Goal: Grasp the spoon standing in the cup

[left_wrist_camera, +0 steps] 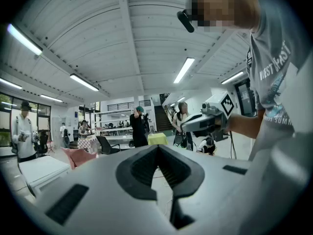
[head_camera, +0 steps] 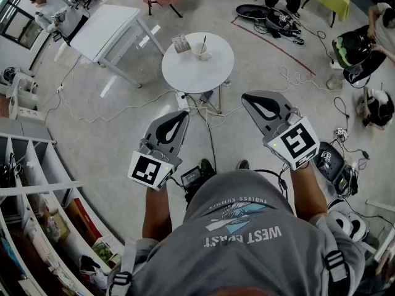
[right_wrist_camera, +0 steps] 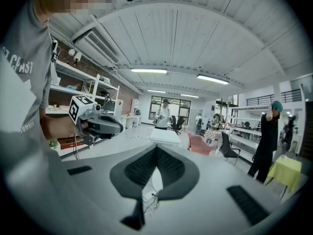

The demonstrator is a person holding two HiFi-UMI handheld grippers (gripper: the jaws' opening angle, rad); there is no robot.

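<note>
In the head view a pale cup (head_camera: 200, 52) stands on a small round white table (head_camera: 203, 73), and a thin spoon (head_camera: 203, 43) stands up in it, leaning right. Both grippers are held at waist height well short of the table. The left gripper (head_camera: 186, 112) points toward the table's near edge with its jaws closed tip to tip and nothing between them. The right gripper (head_camera: 244, 97) is shut and empty as well. In the left gripper view its own jaws meet (left_wrist_camera: 157, 147) and the right gripper (left_wrist_camera: 208, 121) shows beside it. Cup and spoon are hidden in both gripper views.
A small ribbed box (head_camera: 181, 43) sits on the round table beside the cup. A power strip (head_camera: 183, 98) and cables lie on the floor under it. A white rectangular table (head_camera: 105, 29) stands far left, shelves (head_camera: 37, 184) at left, gear and people at right.
</note>
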